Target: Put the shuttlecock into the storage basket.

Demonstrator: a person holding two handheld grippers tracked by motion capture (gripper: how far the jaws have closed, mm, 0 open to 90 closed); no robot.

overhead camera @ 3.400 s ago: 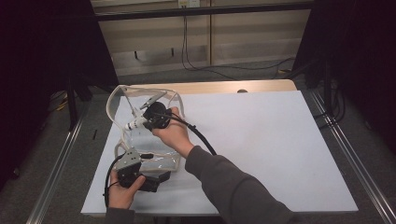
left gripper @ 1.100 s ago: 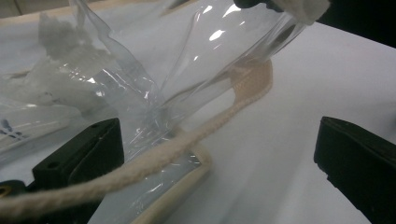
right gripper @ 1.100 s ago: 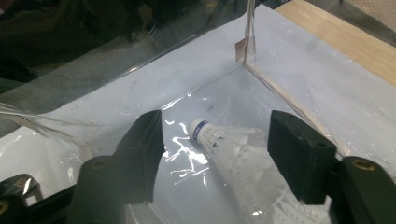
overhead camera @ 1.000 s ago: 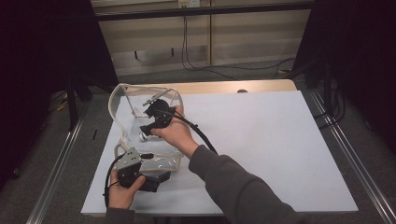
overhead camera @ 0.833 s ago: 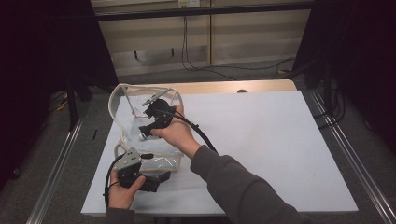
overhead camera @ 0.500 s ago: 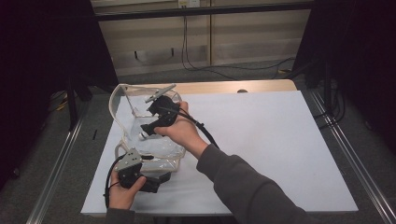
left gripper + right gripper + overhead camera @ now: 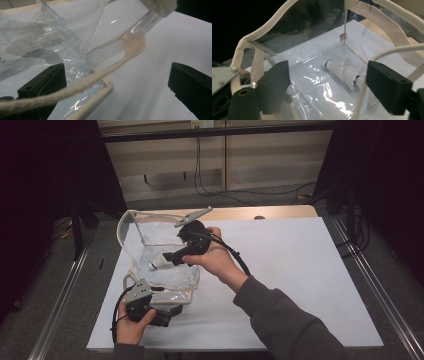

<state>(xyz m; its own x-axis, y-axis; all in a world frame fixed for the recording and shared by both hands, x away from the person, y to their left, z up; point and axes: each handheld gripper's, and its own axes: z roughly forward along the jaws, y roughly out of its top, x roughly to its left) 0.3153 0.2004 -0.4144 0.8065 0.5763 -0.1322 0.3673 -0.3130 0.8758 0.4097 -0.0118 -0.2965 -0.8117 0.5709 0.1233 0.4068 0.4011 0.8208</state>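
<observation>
Right hand-held gripper (image 7: 161, 261) raised over the mouth of the clear plastic bag (image 7: 165, 270), jaws spread with nothing pinched, just been opening. Seen along those jaws in the right gripper view (image 7: 327, 87): a white shuttlecock (image 7: 342, 71) lying on its side on the bag's floor, beyond and between the jaws, apart from both. Cream webbing handle (image 7: 249, 47) arching past the jaws on either side. Left hand-held gripper (image 7: 167, 316) low at the bag's near corner, jaws spread too; in the left gripper view (image 7: 117, 92) a cream cord (image 7: 100, 75) and the bag's trimmed edge running across one jaw, whether pressed cannot be told. Bag resting on the white counter (image 7: 300, 270).
</observation>
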